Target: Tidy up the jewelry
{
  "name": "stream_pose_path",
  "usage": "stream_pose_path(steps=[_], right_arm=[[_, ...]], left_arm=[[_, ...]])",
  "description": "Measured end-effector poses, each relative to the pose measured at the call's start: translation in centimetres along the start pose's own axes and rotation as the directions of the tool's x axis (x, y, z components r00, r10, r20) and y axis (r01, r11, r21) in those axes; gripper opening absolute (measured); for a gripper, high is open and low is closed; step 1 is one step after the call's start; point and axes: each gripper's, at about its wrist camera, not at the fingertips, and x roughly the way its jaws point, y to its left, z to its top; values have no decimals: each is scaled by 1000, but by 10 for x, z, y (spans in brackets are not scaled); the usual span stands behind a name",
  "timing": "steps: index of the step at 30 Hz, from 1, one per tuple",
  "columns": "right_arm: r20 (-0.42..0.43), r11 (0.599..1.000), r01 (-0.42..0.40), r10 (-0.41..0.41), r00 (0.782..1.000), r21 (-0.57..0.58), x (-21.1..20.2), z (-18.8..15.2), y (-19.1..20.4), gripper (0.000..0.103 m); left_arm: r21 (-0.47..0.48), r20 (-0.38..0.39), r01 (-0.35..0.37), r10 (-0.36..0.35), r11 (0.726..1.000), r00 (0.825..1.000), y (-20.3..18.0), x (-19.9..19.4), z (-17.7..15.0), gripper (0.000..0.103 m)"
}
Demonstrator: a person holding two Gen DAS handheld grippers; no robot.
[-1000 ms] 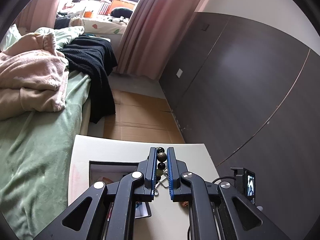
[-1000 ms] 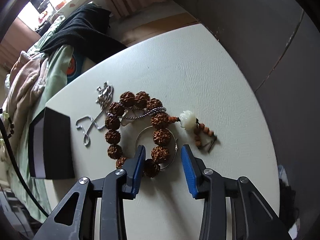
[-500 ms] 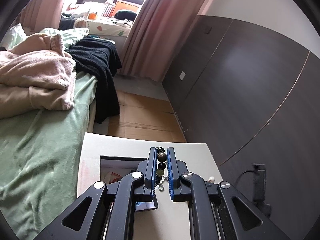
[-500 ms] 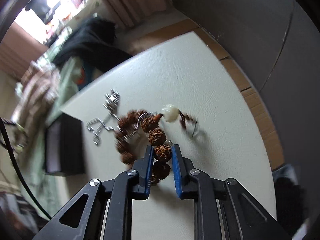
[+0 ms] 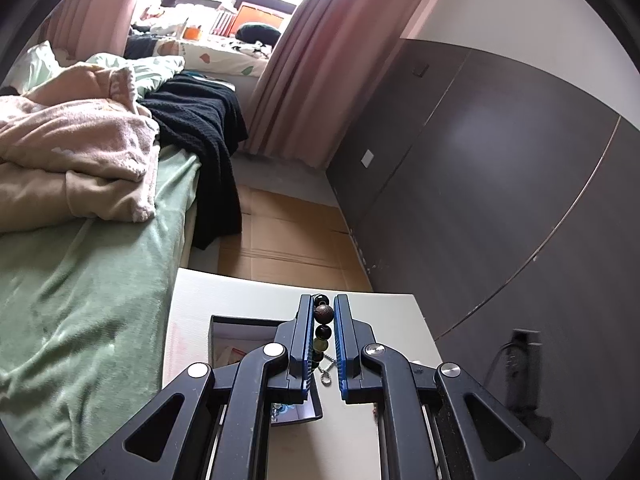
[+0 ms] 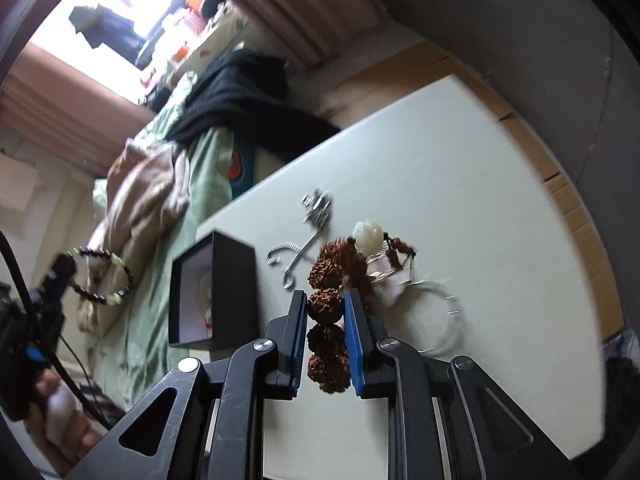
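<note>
The right gripper [image 6: 326, 312] is clamped on a knobbly brown bead of the seed bracelet [image 6: 326, 276], with more of its beads strung back between the blue pads [image 6: 352, 344] and the rest trailing forward toward a white carved bead [image 6: 365, 234]. Whether the far end is off the table [image 6: 460, 184] cannot be told; the picture is blurred there. Just past it lie a thin wire hoop [image 6: 444, 320] and a silver chain [image 6: 306, 240], both loose on the top. To the left of the jaws stands the open black box [image 6: 212, 292], pale inside.

The left gripper [image 5: 323, 320] is closed on a small dark-bead bracelet [image 5: 323, 314], held above the table near the box [image 5: 240, 332]; in the right view the loop [image 6: 106, 276] hangs free beyond the table edge, over the green bedding [image 5: 80, 288].

The step in hand looks like carrying both bracelets to the box. Next, each wants bringing over the opening and lowering before the jaws let go, one at a time. The seed bracelet is bulky and may drag the hoop or chain along, so a clean lift matters.
</note>
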Motion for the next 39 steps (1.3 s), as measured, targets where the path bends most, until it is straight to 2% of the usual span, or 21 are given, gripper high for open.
stream_pose_path(steps=[4, 9, 17, 20, 21, 23, 24, 25, 26, 27, 32, 39], right_arm=[[-11, 999, -5, 4, 1000, -32, 15, 0, 19, 20], [52, 999, -38, 39, 998, -21, -4, 6, 21, 20], [130, 986, -168, 169, 977, -13, -26, 16, 35, 20], [154, 975, -222, 223, 963, -19, -33, 19, 42, 20], [158, 972, -236, 236, 959, -19, -34, 20, 44, 20], [169, 966, -257, 257, 951, -26, -38, 21, 47, 20], [176, 965, -260, 262, 949, -35, -40, 22, 51, 20], [181, 963, -269, 271, 945, -37, -42, 23, 53, 20], [185, 961, -274, 276, 943, -40, -43, 23, 54, 20], [192, 959, -279, 282, 940, -44, -45, 23, 56, 20], [204, 950, -304, 313, 928, -74, -50, 27, 69, 20], [167, 955, -272, 289, 943, -119, -36, 28, 97, 20]], left_arm=[[-6, 7, 1, -1, 1000, 1000, 4, -3, 3, 10], [-15, 6, 6, -6, 1000, 1000, 8, -2, 5, 10], [-34, -47, 22, -24, 999, 999, 14, 21, 2, 10], [-54, -95, 36, -41, 998, 995, 19, 34, 3, 11], [-65, -109, 47, -53, 997, 993, 20, 37, 2, 13], [-83, -126, 49, -60, 995, 990, 24, 41, 2, 30], [-89, -124, 50, -61, 995, 990, 25, 41, 1, 51], [-96, -114, 53, -64, 994, 991, 26, 40, 1, 68], [-102, -98, 56, -66, 993, 993, 27, 38, 2, 72], [-109, -78, 57, -66, 992, 995, 29, 33, 4, 75], [-124, -61, 35, -43, 992, 997, 38, 26, 11, 75], [-150, -14, 35, -37, 988, 999, 51, 6, 21, 75]])
